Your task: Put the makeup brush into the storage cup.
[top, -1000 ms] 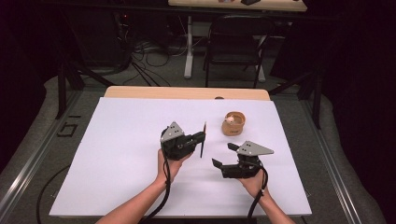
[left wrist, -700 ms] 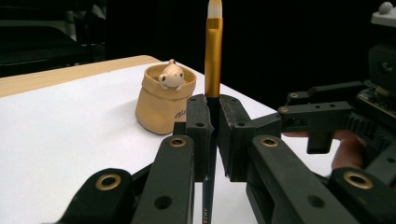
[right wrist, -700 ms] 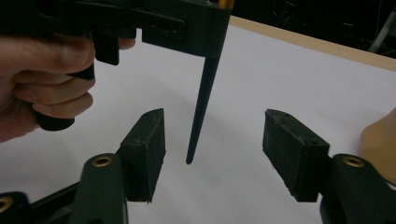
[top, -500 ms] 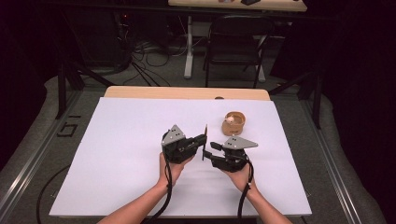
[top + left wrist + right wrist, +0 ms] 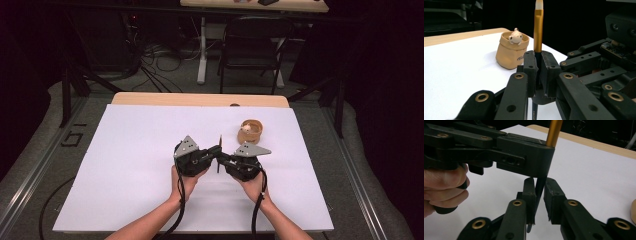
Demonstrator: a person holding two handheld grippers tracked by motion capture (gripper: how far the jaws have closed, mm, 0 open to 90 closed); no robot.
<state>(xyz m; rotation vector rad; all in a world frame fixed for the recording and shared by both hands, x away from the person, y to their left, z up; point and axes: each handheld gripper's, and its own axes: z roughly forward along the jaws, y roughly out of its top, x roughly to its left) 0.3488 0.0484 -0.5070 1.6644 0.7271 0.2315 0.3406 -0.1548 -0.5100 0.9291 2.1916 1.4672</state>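
My left gripper (image 5: pixel 216 150) is clamped on the paintbrush (image 5: pixel 219 152) at the dark handle, just below the gold ferrule (image 5: pixel 538 32). This grip holds the brush upright and steady above the white table (image 5: pixel 125 165), so the lower handle stays exposed for a second grip.

The brush stands directly between my two grippers. Its long axis runs near vertical: the pale bristle tip (image 5: pixel 539 4) points up and the tapered handle end points down toward the table.

My right gripper (image 5: pixel 539 195) faces the left one from the opposite side, and its jaws have just been closing on the lower handle. In the right gripper view, its left pad lies against the handle; a narrow gap shows at the other pad, so full contact on both sides cannot be confirmed there. I judge this as a handover position: two grips on one axis, one above the other, so neither gripper blocks the other.

Beyond my right gripper, well apart from it, stands the tan sack-shaped holder (image 5: pixel 250 131) with its small figure (image 5: pixel 515 37), mouth up. I judge it the likely destination for the brush
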